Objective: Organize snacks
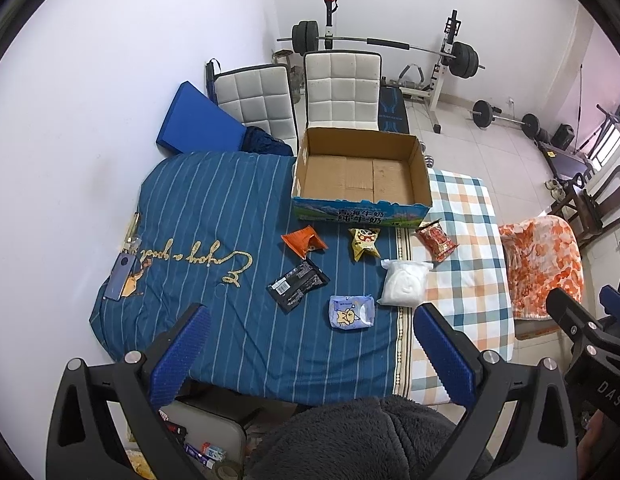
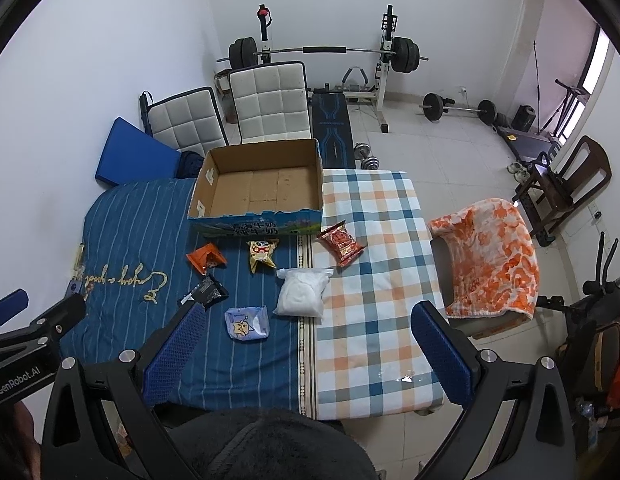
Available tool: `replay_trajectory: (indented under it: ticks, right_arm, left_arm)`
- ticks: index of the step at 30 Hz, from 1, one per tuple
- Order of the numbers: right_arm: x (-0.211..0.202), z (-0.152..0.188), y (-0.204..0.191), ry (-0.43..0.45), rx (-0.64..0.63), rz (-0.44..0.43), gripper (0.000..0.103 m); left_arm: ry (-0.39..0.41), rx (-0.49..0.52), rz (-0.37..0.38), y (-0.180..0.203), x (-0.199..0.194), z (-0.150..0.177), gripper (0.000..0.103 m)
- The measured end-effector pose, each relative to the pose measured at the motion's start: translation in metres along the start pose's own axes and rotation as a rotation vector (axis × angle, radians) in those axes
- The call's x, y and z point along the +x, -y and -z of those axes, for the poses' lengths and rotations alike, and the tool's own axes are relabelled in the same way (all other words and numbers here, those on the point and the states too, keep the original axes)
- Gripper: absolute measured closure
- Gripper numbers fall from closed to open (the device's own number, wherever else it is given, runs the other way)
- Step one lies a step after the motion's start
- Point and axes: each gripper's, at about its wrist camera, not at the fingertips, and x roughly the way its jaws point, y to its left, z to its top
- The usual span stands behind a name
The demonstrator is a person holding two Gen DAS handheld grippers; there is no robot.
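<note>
Out past both claws, on the blue striped bedcover [image 1: 213,216], six snack packets sit near the empty cardboard box [image 1: 360,172]; left gripper [image 1: 310,344] spread wide, holding nothing, pale blue star packet [image 1: 352,312] just ahead; right gripper [image 2: 305,340] also spread, white bag [image 2: 301,292] beyond it.

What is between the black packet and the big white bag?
The small blue packet with a yellow cartoon lies roughly between the black packet and white bag, slightly nearer the camera. Both views show this.
</note>
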Motion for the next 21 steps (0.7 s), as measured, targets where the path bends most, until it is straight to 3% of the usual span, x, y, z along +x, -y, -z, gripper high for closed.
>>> replay_trajectory:
  ticks: [21]
  right_arm:
    - [-0.003, -0.011, -0.002, 0.013, -0.009, 0.009, 0.000]
  left_arm:
    - [-0.002, -0.010, 0.036, 0.010, 0.007, 0.001, 0.000]
